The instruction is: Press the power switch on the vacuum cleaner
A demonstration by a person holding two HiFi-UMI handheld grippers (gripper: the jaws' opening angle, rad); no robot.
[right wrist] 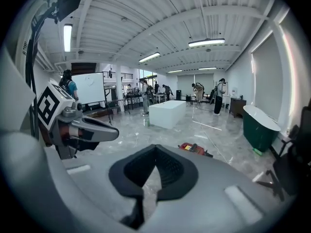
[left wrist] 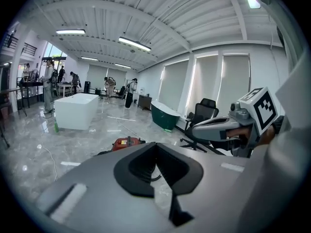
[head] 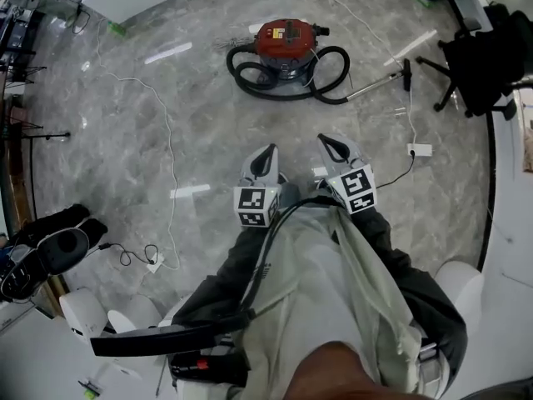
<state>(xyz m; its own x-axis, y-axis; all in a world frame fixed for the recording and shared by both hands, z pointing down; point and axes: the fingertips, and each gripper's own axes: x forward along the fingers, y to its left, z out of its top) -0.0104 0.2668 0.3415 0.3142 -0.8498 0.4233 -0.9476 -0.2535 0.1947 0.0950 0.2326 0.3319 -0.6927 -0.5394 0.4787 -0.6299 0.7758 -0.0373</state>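
A red-topped vacuum cleaner (head: 286, 40) stands on the grey marble floor, ringed by its black hose (head: 250, 77). It is well ahead of both grippers. My left gripper (head: 268, 151) and right gripper (head: 324, 140) are side by side close to the person's body, both shut and with nothing in them. In the left gripper view the vacuum cleaner (left wrist: 127, 142) peeks over the shut left gripper (left wrist: 156, 144), and the right gripper (left wrist: 218, 125) shows at the right. From the right gripper view the vacuum cleaner (right wrist: 194, 148) lies beyond the shut right gripper (right wrist: 155, 147). No switch can be made out.
The vacuum's metal wand (head: 379, 83) lies to its right, near a black office chair (head: 479, 65). A white plug block (head: 419, 150) and a thin white cable (head: 171, 157) lie on the floor. Shoes (head: 50, 240) sit at the left. A white counter (left wrist: 75, 111) and several people are far off.
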